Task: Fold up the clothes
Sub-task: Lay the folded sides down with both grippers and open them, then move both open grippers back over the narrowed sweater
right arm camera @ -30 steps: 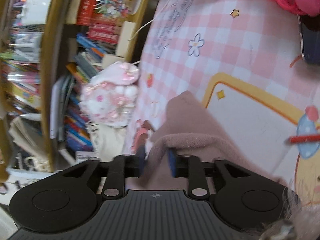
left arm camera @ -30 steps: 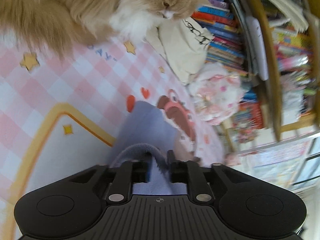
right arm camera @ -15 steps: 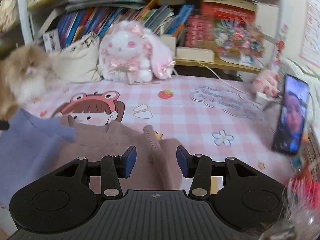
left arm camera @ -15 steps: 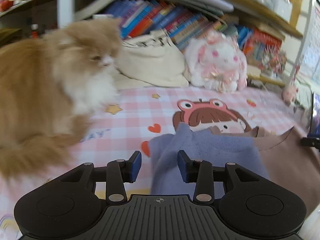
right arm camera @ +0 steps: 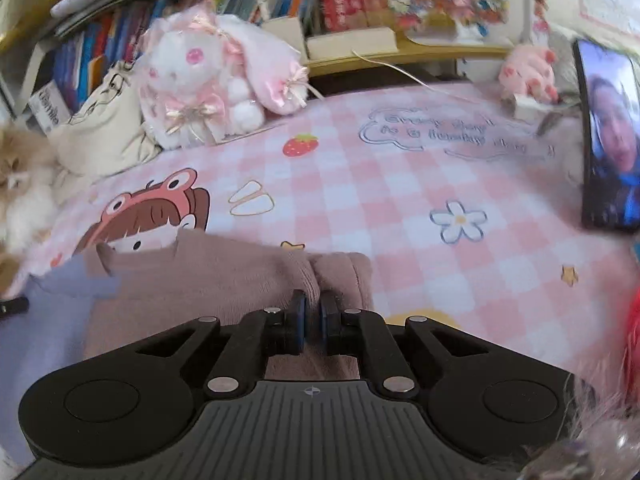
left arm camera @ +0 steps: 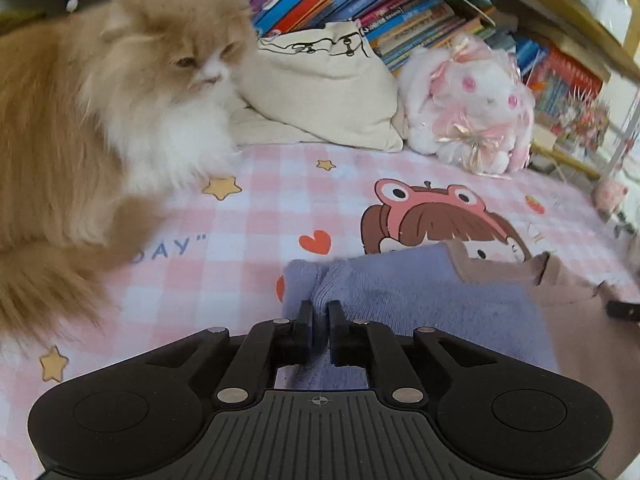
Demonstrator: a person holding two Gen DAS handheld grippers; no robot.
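A knit garment lies flat on the pink checked sheet (left arm camera: pixel 260 216), its left half lilac (left arm camera: pixel 420 296) and its right half dusty mauve (right arm camera: pixel 208 276). My left gripper (left arm camera: pixel 319 312) sits at the lilac half's far left corner. Its jaws are closing, with a raised fold of lilac knit pinched between the pads. My right gripper (right arm camera: pixel 312 300) is at the mauve half's far right corner. Its jaws are also closing, tight on a bunched fold of mauve knit. The near part of the garment is hidden under both grippers.
A fluffy ginger and white cat (left arm camera: pixel 100 120) sits on the sheet close to the left of the garment. Behind are a cream cloth bag (left arm camera: pixel 320 80), a pink plush bunny (left arm camera: pixel 472 112) and bookshelves (left arm camera: pixel 360 12). A lit phone (right arm camera: pixel 608 136) stands at the right.
Both grippers rolled upright, let go of the folds they held, opened wider, then closed on new folds at the garment's far corners. The cat now faces the garment.
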